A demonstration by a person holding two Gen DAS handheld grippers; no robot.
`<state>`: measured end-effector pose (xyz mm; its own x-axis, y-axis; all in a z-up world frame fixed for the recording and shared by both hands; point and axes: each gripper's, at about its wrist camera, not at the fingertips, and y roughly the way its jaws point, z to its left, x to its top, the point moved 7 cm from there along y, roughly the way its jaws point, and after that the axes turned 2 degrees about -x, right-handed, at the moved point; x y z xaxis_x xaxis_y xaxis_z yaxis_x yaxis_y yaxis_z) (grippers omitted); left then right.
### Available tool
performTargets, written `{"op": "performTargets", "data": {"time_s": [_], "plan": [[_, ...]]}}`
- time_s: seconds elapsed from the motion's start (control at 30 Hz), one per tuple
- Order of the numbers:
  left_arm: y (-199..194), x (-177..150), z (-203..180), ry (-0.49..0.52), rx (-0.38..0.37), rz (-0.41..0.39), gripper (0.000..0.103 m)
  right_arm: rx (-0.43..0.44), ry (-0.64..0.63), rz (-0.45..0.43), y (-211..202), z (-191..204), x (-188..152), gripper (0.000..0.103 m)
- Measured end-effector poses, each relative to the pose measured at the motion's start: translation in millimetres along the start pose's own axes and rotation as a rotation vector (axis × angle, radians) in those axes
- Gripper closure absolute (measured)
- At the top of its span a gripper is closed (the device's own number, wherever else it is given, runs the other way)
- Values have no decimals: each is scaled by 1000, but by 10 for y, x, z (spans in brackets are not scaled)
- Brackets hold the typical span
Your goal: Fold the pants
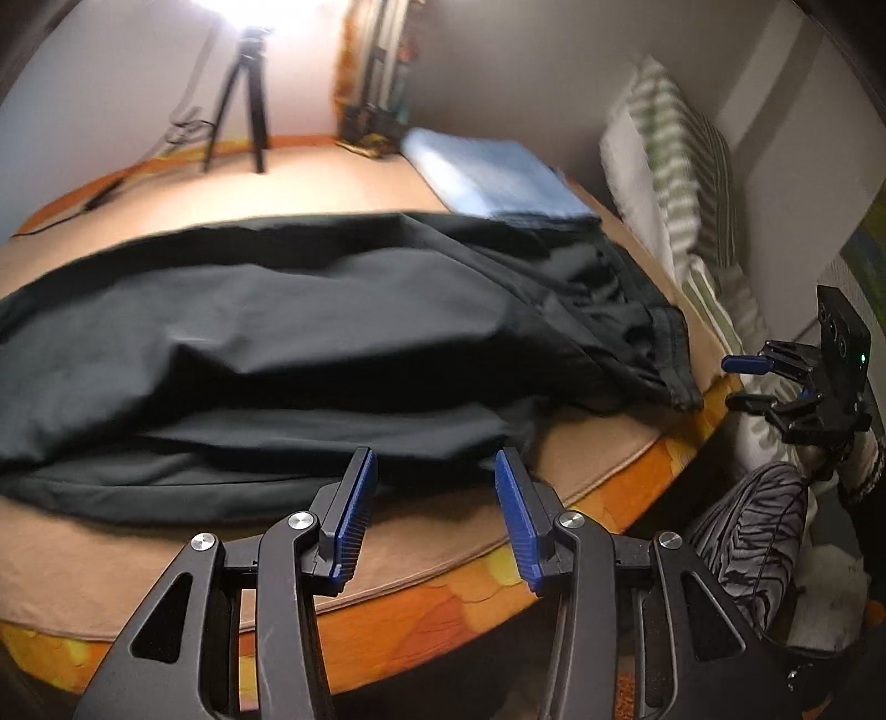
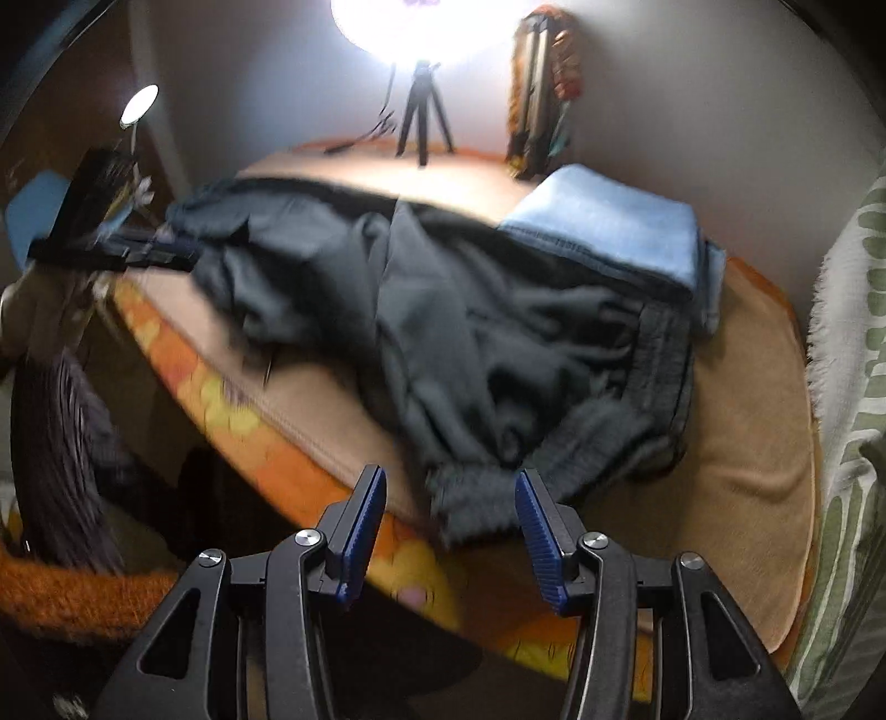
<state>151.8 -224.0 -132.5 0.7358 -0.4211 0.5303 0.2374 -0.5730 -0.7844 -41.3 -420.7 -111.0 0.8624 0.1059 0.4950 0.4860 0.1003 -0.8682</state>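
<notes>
Pants [image 1: 310, 332] lying rumpled on bed [image 1: 470, 531], soft, limp; you're holding left gripper [image 1: 437, 471] and right gripper [image 2: 449, 498] apart, empty — take waistband [image 2: 659, 360].

A single studio lamp [image 2: 429, 27] on a tripod [image 2: 423, 119] at 12 o'clock supplies most of the light — its glare blows out to pure white in both views. A small second lamp [image 2: 138, 105] glows at 10 o'clock in the right wrist view. Corners fall to black vignette; fisheye curvature bends the bed edge [image 1: 498, 576]. Motion blur softens the dark pants [image 2: 470, 332] — heaviest in the right wrist view.
</notes>
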Motion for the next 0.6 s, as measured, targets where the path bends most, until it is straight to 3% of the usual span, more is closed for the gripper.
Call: {"op": "performTargets", "data": {"time_s": [0.23, 0.6], "plan": [[376, -39, -161, -3, -17, 84, 60, -19, -126, 26, 147, 107, -249, 52], [581, -89, -84, -62, -10, 89, 60, -105, -365, -2, 285, 232, -284, 52]]}}
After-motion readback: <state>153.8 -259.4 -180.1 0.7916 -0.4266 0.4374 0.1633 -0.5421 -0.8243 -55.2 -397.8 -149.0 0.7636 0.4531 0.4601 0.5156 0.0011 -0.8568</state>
